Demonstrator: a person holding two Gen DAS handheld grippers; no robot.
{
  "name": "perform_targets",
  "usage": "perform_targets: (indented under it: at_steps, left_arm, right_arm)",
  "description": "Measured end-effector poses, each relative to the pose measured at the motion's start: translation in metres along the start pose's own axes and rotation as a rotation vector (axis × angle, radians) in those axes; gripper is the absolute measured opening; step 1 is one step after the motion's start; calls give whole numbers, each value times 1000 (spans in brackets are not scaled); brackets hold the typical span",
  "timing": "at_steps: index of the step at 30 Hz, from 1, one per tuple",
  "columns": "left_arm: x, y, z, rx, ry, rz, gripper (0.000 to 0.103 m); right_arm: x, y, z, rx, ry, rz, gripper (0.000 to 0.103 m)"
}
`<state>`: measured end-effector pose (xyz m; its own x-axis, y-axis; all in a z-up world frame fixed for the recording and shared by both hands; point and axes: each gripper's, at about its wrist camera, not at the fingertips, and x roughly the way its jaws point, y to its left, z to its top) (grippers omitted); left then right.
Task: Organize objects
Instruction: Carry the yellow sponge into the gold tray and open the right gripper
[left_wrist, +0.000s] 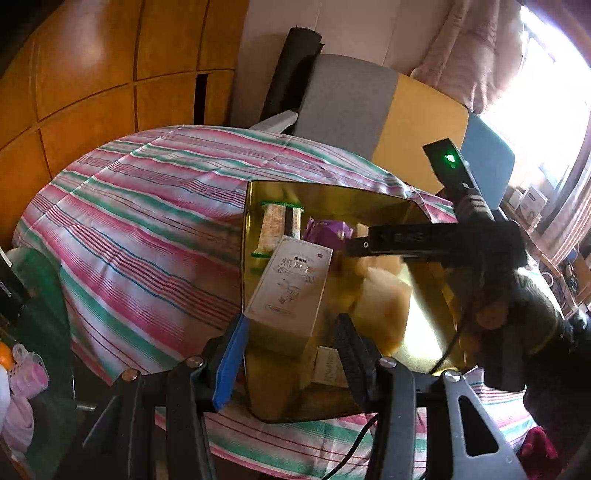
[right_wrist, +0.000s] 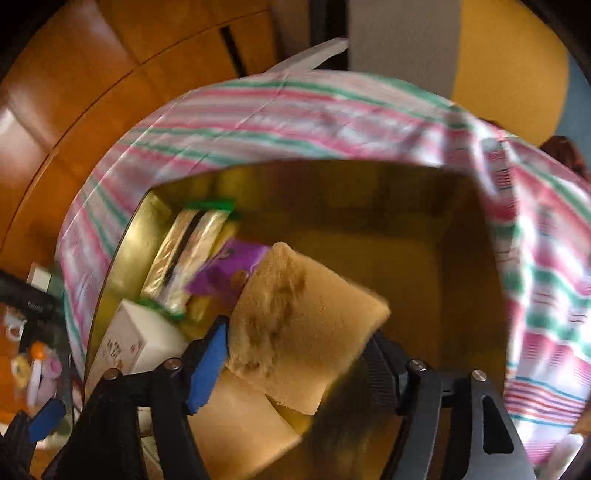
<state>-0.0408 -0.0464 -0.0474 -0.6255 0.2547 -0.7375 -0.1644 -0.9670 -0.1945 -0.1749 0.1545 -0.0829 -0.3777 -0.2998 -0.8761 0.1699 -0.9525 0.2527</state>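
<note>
The left gripper (left_wrist: 291, 354) hangs over the near end of a gold tin (left_wrist: 258, 387) that sits on a striped cloth (left_wrist: 147, 229). A white carton (left_wrist: 291, 284) stands between its blue and black fingers, the blue finger (left_wrist: 232, 362) right against the carton's lower corner; whether the black one presses on it too, I cannot tell.

The right gripper (right_wrist: 295, 354) points down into the same tin (right_wrist: 122, 251). A tan sponge (right_wrist: 303, 321) lies tilted between its spread fingers, resting against the blue finger (right_wrist: 208, 365), while the black finger stands just clear of the sponge's far edge. A second sponge (right_wrist: 240, 428) lies under it, closer to the gripper's base.

Ahead of the right gripper and to its left, two green-tipped packets (right_wrist: 188, 251) lean on the tin's wall, with a purple packet (right_wrist: 225, 269) beside them. The white carton (right_wrist: 129, 339) stands left of the blue finger.
</note>
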Motion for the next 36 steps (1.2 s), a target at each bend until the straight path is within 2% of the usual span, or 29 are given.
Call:
perform_targets:
  at_steps: [1,3,12,20,24,28,33,36]
  left_arm:
    - [0,-1,1,1,-2,3,49]
    - [0,-3,1,4,-3,6,49]
    - [-10,-24,-1,60,-13,-14,49]
    - [-18,-46,-5,121,-10,-38,49]
    - [-22,-59,-6,153,-11,-61,49]
    - [-21,-74,-7,191,-6,-79,50]
    - [-14,-93,-12,227,31,-107,50]
    - [-11,-105,-15,251,55,-143,50]
  right_arm:
    - [0,1,-2,-1,3,52,96]
    - [-5,3,-5,4,-9,80,101]
    - [-62,-4,-24,18,-159,33,101]
    - [-123,-23,-65,49,-282,-5,102]
    - [-148,-45,-91,91,-314,-32,102]
    - [-167,-72,-118,130,-323,-98,102]
    - [-197,-122,-154,230,-357,-171,102]
    - [-217,-160,-175,302,-377,-246,102]
